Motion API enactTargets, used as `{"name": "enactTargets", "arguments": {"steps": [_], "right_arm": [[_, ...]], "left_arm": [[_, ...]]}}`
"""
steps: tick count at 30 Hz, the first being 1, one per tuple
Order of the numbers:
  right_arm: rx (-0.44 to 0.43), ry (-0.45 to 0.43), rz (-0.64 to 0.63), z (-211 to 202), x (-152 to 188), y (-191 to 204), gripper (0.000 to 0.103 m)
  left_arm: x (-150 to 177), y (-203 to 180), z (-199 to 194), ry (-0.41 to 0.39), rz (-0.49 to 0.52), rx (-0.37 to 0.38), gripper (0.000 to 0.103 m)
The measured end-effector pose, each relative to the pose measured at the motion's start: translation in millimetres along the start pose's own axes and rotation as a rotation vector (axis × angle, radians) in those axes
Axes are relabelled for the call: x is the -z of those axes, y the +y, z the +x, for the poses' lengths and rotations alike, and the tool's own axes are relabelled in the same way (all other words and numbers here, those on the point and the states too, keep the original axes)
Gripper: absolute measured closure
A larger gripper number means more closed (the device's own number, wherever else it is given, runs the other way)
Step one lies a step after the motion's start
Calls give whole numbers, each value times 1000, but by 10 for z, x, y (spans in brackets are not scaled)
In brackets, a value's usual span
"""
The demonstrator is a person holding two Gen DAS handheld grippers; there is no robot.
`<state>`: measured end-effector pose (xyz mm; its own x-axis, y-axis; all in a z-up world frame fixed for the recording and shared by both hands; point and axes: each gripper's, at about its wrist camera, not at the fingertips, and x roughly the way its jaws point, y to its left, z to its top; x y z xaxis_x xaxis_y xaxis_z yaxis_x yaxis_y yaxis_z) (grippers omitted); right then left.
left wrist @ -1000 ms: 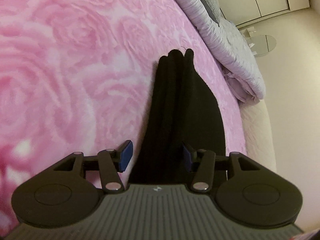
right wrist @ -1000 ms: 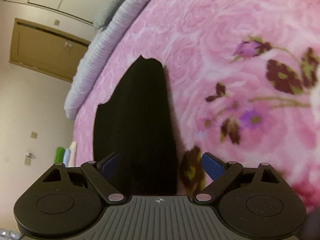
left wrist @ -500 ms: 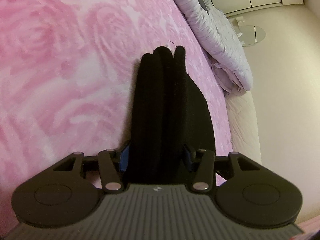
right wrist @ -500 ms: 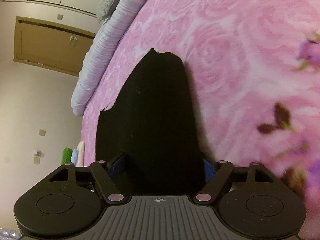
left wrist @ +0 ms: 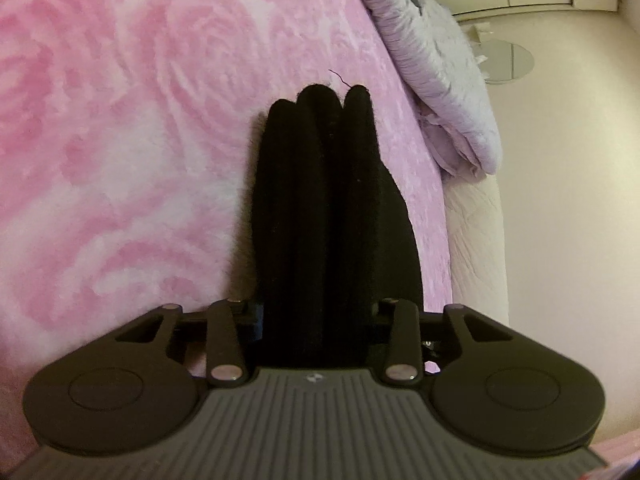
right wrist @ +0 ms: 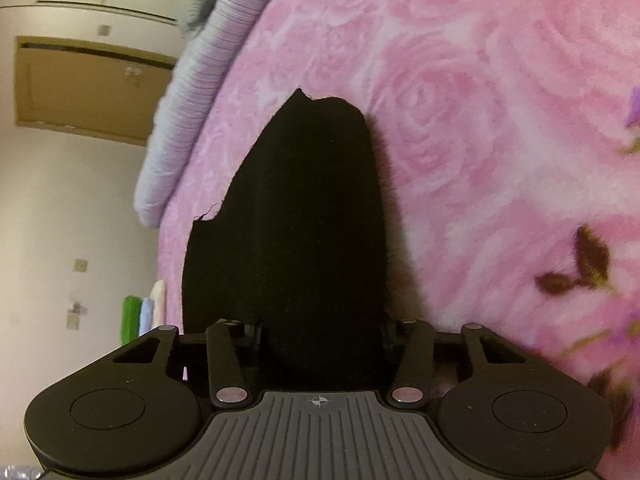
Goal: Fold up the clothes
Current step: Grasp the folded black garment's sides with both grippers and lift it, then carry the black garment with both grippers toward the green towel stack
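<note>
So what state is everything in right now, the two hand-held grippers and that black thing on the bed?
Left hand-held gripper: shut on the black garment.
Right hand-held gripper: shut on the black garment.
Black garment: bunched in long folds, lying on the blanket.
Pink blanket: spread flat.

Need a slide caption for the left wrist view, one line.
Left gripper shut on a bunched black garment lying on the pink rose-print blanket.

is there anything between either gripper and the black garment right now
Nothing visible. The left gripper and the right gripper each already have their fingers closed on the black garment, which lies on the pink blanket.
</note>
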<state>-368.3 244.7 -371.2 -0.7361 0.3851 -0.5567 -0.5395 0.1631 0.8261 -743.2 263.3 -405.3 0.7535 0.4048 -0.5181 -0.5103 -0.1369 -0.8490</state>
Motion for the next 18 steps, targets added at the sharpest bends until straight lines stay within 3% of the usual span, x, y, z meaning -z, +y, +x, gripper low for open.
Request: {"name": "enactTargets", "arguments": {"steps": [7,13,18], "right_arm": [[-2,46,65,-179,-79,529,60],[-53,114,20,-367,-95,1386,60],[-120,202,-67,-372,-6,2161,60]], "left_arm": [[-56,-537,-484,-27,-36,-75,73],[25,-1121,-1417,-138,-79,-92,73],[201,-1471,-2312,-280,-108,-109,73]]}}
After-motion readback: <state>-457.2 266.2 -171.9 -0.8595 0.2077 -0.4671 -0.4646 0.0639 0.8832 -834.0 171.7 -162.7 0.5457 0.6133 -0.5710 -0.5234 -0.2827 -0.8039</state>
